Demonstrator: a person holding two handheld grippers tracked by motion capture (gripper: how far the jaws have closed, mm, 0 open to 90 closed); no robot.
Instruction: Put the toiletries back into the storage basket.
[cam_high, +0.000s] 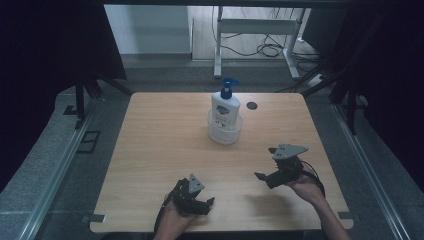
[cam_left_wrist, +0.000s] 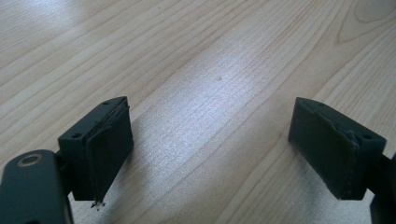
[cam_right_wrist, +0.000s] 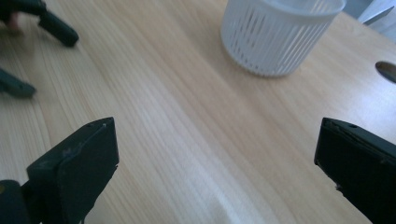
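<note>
- Resting low near the table's (cam_high: 150, 150) front edge, the left gripper (cam_high: 206, 204) has its jaws spread, nothing between.
- Right gripper (cam_high: 266, 162) hovers raised, jaws wide, empty, angled toward the white basket (cam_high: 225, 132).
- Pump bottle (cam_high: 225, 107) stands upright inside that basket, mid-table, well apart from both.

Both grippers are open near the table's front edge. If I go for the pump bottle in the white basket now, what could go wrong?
The pump bottle stands tall in the slatted white basket, so a high nudge may tip both. The right gripper, jaws open, might catch the basket's rim. The left gripper sits low over the table and could scrape.
</note>
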